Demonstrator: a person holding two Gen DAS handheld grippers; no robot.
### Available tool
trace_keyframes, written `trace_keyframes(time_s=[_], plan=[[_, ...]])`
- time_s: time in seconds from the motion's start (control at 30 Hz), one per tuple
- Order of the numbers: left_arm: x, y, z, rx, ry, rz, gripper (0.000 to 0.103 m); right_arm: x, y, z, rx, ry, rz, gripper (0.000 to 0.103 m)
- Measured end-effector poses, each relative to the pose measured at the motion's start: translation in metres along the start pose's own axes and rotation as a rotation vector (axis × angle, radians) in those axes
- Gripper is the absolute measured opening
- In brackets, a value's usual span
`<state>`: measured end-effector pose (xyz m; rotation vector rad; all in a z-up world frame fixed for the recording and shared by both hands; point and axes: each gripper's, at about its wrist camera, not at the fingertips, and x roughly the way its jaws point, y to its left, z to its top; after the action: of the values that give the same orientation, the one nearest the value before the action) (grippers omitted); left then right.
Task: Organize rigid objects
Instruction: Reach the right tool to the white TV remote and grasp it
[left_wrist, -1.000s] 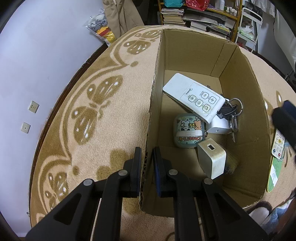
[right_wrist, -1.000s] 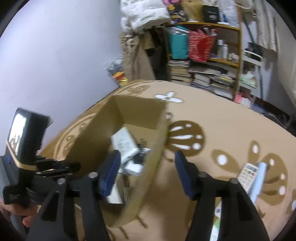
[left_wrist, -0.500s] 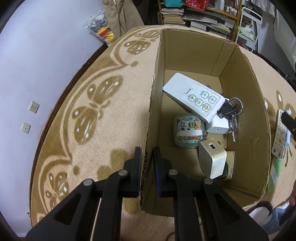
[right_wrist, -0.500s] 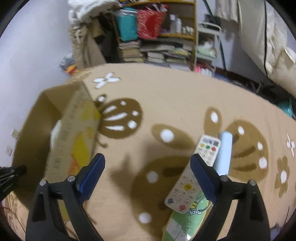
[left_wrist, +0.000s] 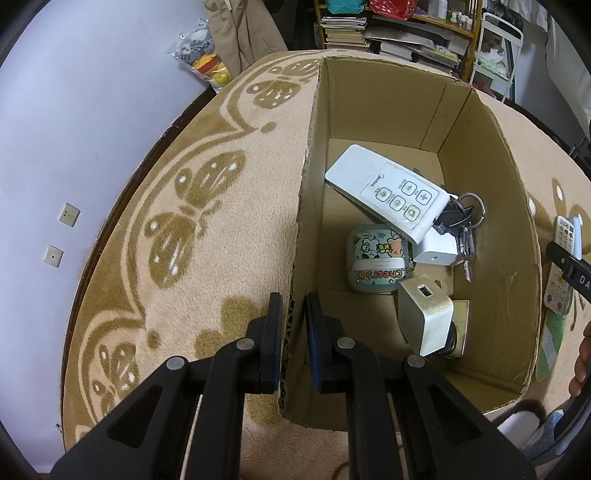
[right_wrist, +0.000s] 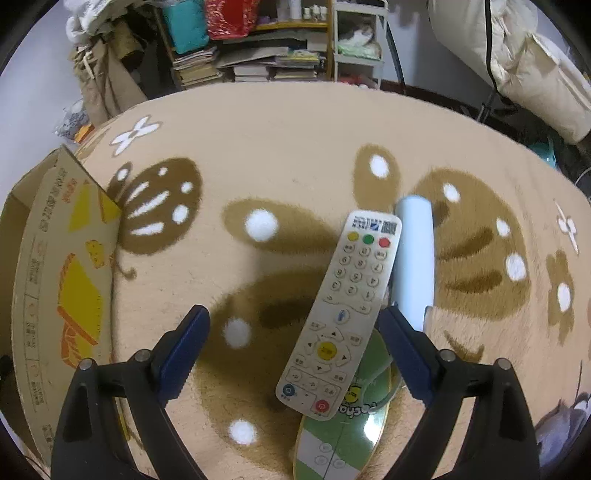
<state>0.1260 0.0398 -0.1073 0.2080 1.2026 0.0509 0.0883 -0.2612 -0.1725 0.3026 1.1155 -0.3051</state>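
- the left gripper (left_wrist: 292, 334) is seen clamped on the near left wall of the cardboard box (left_wrist: 480, 155); one finger lies outside the wall, the other inside, both pressed to the cardboard.
- the box is set on a beige rug (left_wrist: 207, 206) with brown butterfly patterns.
- inside the box a white remote (left_wrist: 388, 192) is tilted, its lower end propped on a white charger (left_wrist: 437, 253) and a bunch of keys (left_wrist: 463, 218).
- a pale green pouch with cartoon bears (left_wrist: 376, 264) is found just beside the charger, partly under the remote's lower end.
- a cream metal block with a slot (left_wrist: 424, 319) is seen nearer the camera, resting on a flat gold-coloured plate (left_wrist: 461, 314) on the box floor.
- the right gripper (right_wrist: 293, 354) is held with its blue-padded fingers spread wide, nothing between the pads; it hangs over the rug outside the box.
- a long white tv remote (right_wrist: 343, 310) lies on the rug between the spread fingers, nearer the right one, not touched so far as can be told.
- a pale blue cylinder (right_wrist: 413, 254) lies just beside the tv remote, along its right edge.
- a green and white card-like item (right_wrist: 343, 432) is partly covered by the tv remote's near end.
- the box's printed outer wall (right_wrist: 62, 295) is seen at the left of the right wrist view, well apart from the tv remote.
- shelves of books (right_wrist: 255, 62) are noted beyond the rug.
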Motion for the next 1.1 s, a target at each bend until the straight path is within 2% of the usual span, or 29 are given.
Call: trace_keyframes(time_s=[0.1,0.33,0.63,0.7,0.77,0.83,0.9,0.93,1.1], plan=[[0.000,-0.001,0.000,0.003,0.000,0.003,0.013,0.005,-0.002,-0.002,0.013,0.016,0.013,0.098],[0.000,-0.001,0.000,0.003,0.000,0.003,0.013,0.010,0.000,-0.006,0.008,0.027,0.014,0.089],[0.000,-0.002,0.000,0.003,-0.001,0.003,0.013,0.024,0.000,-0.001,0.043,0.008,0.011,0.088],[0.000,-0.002,0.000,0.002,0.000,0.003,0.013,0.031,-0.002,0.000,0.062,0.007,0.013,0.084],[0.000,-0.002,0.000,0.004,0.000,0.004,0.013,0.035,-0.001,0.000,0.068,0.002,-0.005,0.075],[0.000,-0.002,0.000,0.005,-0.001,0.005,0.013,0.036,0.000,0.001,0.064,-0.008,-0.013,0.072],[0.001,-0.002,0.000,0.005,-0.001,0.005,0.013,0.036,0.000,0.002,0.058,-0.013,-0.034,0.064],[0.001,-0.002,0.000,0.005,0.000,0.005,0.013,0.035,0.000,0.001,0.055,-0.017,-0.045,0.055],[0.001,-0.003,0.000,0.008,-0.001,0.008,0.013,0.026,0.004,0.002,0.029,-0.021,-0.012,0.045]])
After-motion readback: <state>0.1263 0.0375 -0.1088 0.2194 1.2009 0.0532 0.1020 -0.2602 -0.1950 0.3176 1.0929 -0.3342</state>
